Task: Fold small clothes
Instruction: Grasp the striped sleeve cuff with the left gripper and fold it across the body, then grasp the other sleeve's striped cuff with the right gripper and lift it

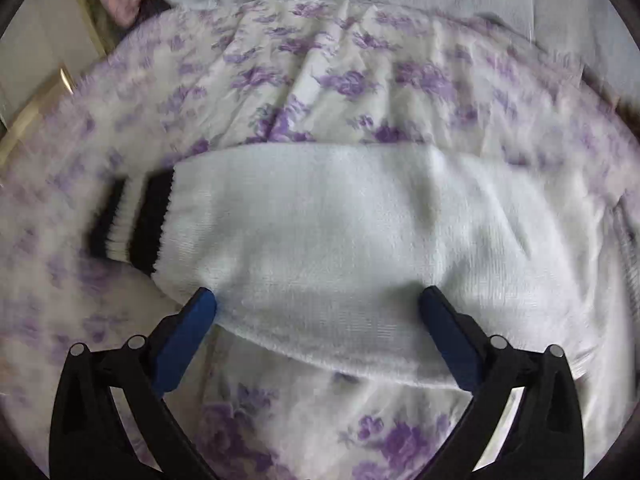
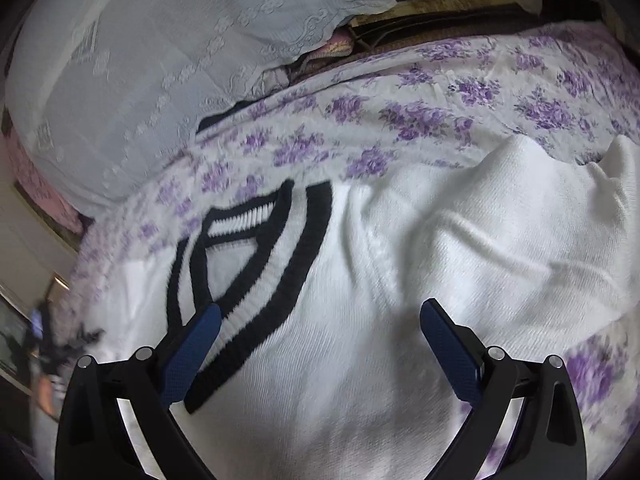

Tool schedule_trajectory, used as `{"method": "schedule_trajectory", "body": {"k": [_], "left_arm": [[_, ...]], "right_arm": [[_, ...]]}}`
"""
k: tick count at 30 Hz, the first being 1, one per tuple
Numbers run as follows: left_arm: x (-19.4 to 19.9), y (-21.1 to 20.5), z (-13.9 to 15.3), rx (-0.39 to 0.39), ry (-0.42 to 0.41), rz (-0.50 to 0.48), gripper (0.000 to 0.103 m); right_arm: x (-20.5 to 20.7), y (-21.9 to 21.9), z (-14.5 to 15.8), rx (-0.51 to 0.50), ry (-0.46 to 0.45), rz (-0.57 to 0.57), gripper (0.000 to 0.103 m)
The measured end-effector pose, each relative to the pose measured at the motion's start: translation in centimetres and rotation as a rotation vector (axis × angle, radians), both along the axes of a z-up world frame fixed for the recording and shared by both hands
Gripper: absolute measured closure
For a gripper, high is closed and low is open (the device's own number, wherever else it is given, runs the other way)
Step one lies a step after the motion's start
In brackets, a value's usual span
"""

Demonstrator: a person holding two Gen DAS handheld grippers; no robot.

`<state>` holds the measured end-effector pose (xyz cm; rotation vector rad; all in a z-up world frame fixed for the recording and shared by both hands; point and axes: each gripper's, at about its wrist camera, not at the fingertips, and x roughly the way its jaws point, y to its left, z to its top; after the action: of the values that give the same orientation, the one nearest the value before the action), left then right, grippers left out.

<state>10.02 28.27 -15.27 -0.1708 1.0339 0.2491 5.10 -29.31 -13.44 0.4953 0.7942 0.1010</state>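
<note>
The left gripper [image 1: 318,300] has its jaws spread wide, blue-padded fingers [image 1: 188,332] splayed outward from black linkage arms, nothing clamped between them. The right gripper [image 2: 320,312] stands the same way: jaws wide apart, blue pads [image 2: 450,348] angled out to either side, the gap between them holding nothing

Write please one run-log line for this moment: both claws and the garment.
left claw: open, over sleeve | right claw: open, over sweater by V-neck collar | sweater: on floral sheet, unfolded
</note>
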Motion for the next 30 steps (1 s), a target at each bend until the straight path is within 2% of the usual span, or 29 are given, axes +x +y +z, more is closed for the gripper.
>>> {"method": "schedule_trajectory", "body": {"k": [1, 3, 4, 5, 6, 8, 10, 13, 15, 16, 17, 18, 20, 21, 23, 24, 26, 29, 30], "left_arm": [[-0.3, 0.8, 0.3, -0.027, 0.000, 0.021, 0.004], [-1.2, 2.4, 0.6, -0.031, 0.006, 0.101, 0.004], [-1.7, 2.9, 0.8, -0.047, -0.001, 0.123, 0.004], [-2.3, 3.3, 1.0, -0.073, -0.012, 0.139, 0.004], [-3.1, 3.4, 1.5, -0.103, -0.032, 0.146, 0.004], [-3.7, 2.7, 2.5, -0.128, -0.062, 0.128, 0.005], [-3.7, 0.8, 4.2, -0.127, -0.103, 0.071, 0.005], [-3.5, -3.7, 6.7, -0.088, -0.154, -0.042, 0.005], [-2.3, -7.0, 7.1, -0.096, -0.145, -0.131, 0.005], [-1.8, -8.3, 6.8, -0.097, -0.126, -0.159, 0.004], [-0.8, -9.8, 5.7, -0.073, -0.079, -0.178, 0.004], [0.2, -10.7, 4.5, -0.043, -0.039, -0.182, 0.004], [1.9, -12.0, 1.0, 0.049, 0.095, -0.157, 0.004], [1.9, -13.1, 0.0, 0.149, 0.091, -0.147, 0.004], [0.9, -14.7, 0.8, 0.245, 0.046, -0.167, 0.005], [0.4, -15.8, 1.5, 0.269, 0.032, -0.199, 0.005], [-0.4, -17.0, 3.0, 0.251, -0.013, -0.239, 0.005], [-1.1, -19.8, 5.6, 0.161, -0.090, -0.304, 0.005], [-0.8, -21.3, 6.0, 0.126, -0.104, -0.331, 0.005]], "right_arm": [[0.4, -1.6, -0.2, -0.010, 0.016, -0.032, 0.003], [1.0, -6.5, -1.4, -0.031, 0.089, -0.174, 0.004], [0.6, -9.2, -2.0, 0.045, 0.070, -0.222, 0.007], [-0.6, -12.2, -2.5, 0.235, -0.017, -0.230, 0.007], [-1.8, -14.6, -2.7, 0.336, -0.030, -0.323, 0.008], [-4.0, -17.5, -2.0, 0.382, -0.055, -0.488, 0.010], [-5.3, -17.9, -0.3, 0.314, -0.100, -0.538, 0.003], [-4.9, -16.6, 1.3, 0.157, -0.101, -0.479, 0.003], [-4.1, -16.7, 0.2, 0.126, -0.046, -0.484, 0.003], [-4.0, -17.6, -1.3, 0.132, 0.013, -0.514, 0.004], [-4.1, -18.4, -2.6, 0.167, 0.006, -0.525, 0.003], [-4.7, -18.4, -2.2, 0.146, -0.050, -0.542, 0.004], [-4.9, -17.8, -1.3, 0.136, -0.002, -0.544, 0.004], [-5.4, -17.6, -0.5, 0.139, -0.006, -0.547, 0.004], [-7.2, -17.5, 1.2, 0.124, -0.072, -0.570, 0.004], [-7.5, -17.7, 1.7, 0.090, -0.070, -0.598, 0.004], [-7.9, -18.6, 1.3, 0.069, -0.030, -0.638, 0.004], [-6.7, -19.5, -1.2, 0.147, 0.035, -0.601, 0.004], [-6.4, -19.5, -1.6, 0.145, 0.053, -0.602, 0.004]]}}
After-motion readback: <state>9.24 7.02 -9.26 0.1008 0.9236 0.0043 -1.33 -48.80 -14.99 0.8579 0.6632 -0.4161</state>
